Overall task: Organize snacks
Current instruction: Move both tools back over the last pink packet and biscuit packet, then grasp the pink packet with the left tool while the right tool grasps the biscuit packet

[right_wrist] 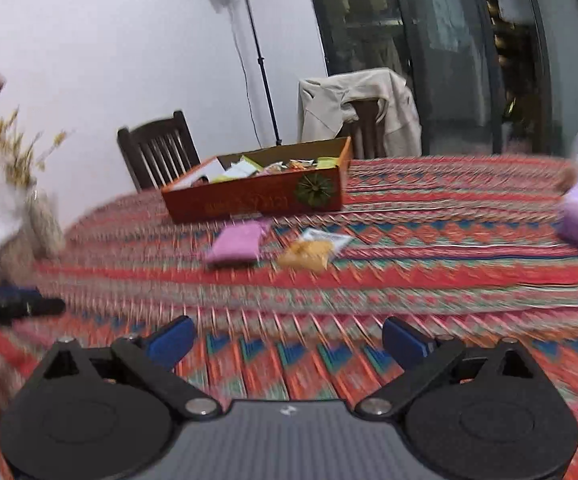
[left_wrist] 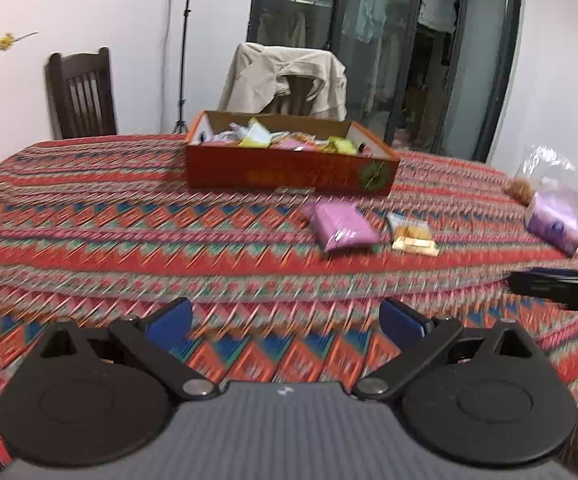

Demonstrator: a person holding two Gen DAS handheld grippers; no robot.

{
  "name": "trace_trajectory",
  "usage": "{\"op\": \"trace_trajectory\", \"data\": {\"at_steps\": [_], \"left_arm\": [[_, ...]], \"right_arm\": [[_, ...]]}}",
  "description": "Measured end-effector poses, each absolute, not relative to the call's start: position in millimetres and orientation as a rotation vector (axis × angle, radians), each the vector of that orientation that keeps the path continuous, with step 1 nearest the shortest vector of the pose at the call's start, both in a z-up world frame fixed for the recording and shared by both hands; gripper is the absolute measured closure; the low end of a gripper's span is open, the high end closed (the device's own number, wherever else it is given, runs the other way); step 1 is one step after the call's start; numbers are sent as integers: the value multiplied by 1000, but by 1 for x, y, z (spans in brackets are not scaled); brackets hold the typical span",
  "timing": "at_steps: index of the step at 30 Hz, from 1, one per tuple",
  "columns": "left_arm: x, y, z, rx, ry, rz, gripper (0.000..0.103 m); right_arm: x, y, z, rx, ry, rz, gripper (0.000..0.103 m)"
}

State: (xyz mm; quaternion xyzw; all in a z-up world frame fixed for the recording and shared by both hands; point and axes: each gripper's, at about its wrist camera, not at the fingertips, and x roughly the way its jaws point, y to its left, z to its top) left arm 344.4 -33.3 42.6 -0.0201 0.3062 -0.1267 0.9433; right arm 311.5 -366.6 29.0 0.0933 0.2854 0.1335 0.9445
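orange cardboard forms the snack box [left_wrist: 289, 170], which is set toward the far side of the table [left_wrist: 129, 240] and is already heaped with wrapped snacks. two packets are left loose on the patterned cloth just in front of it: a pink packet [left_wrist: 341, 226] and, just beside it, a clear packet of orange snacks [left_wrist: 411, 234]. a purple bag [left_wrist: 555, 220] is seen well apart at the right edge. both the left gripper [left_wrist: 285, 322] and the right gripper [right_wrist: 287, 338] are held above the cloth with jaws spread wide and nothing between them. the next pickup is judged best made on the pink packet, approached from above with the jaws straddling its short side. blur in both views suggests fast motion, so the approach should be slowed before closing, lest the cloth be pinched too.
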Motion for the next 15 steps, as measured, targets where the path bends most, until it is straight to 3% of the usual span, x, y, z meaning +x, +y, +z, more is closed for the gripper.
{"op": "trace_trajectory", "data": {"at_steps": [2,10,13,15], "left_arm": [[359,-38,42,-44,622,-268,1],[408,-34,31,-67,666,-242,1],[426,-40,25,-65,688,-226,1],[440,-50,22,-72,706,-211,1]], "right_arm": [[352,-357,21,194,606,252,12],[480,-318,-16,189,682,127,12],[493,-305,-21,62,670,80,37],[493,-304,-20,24,659,88,47]]}}
